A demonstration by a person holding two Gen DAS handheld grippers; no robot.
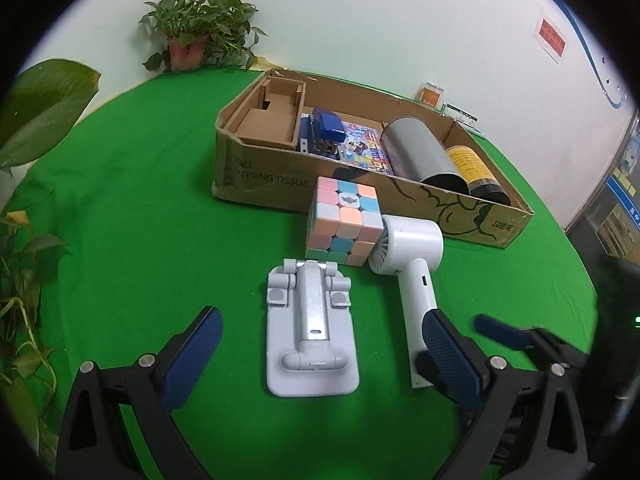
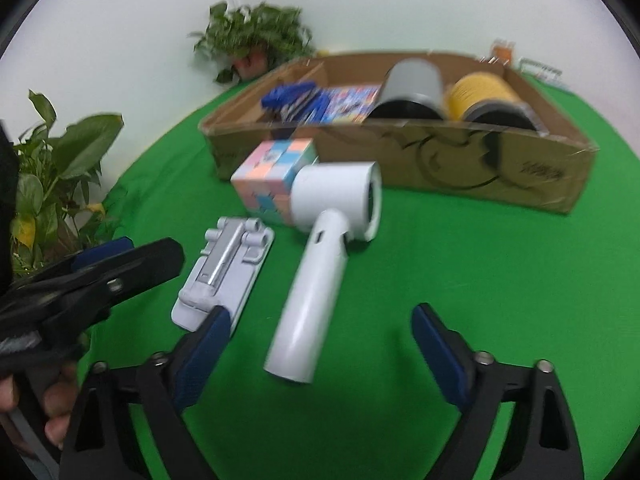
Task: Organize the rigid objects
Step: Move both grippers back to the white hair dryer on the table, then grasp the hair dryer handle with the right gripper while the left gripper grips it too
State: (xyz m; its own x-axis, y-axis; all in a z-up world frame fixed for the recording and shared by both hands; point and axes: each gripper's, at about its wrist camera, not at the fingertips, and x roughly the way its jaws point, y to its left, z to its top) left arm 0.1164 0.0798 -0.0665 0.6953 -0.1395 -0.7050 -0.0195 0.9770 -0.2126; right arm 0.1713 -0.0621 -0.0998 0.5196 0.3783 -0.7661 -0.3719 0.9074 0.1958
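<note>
On the green cloth lie a folded pale grey phone stand [image 1: 312,332] [image 2: 228,272], a white hand-held fan [image 1: 408,248] [image 2: 332,200] and a pastel puzzle cube [image 1: 342,220] [image 2: 272,176] that touches the fan's head. My left gripper [image 1: 322,317] is open and low over the stand, which lies between its blue pads without touching them. My right gripper [image 2: 320,315] is open too, with the fan's handle between its fingers and a gap on both sides. Behind stands a shallow cardboard box [image 1: 260,184] [image 2: 440,160].
The box holds a blue stapler [image 1: 326,126], a colourful flat pack [image 1: 364,148], a grey cylinder [image 1: 424,152] and a yellow-and-black can [image 1: 476,172]. A potted plant [image 1: 192,40] stands at the back, big leaves [image 1: 40,108] at the left edge, an orange jar [image 1: 431,94] by the wall.
</note>
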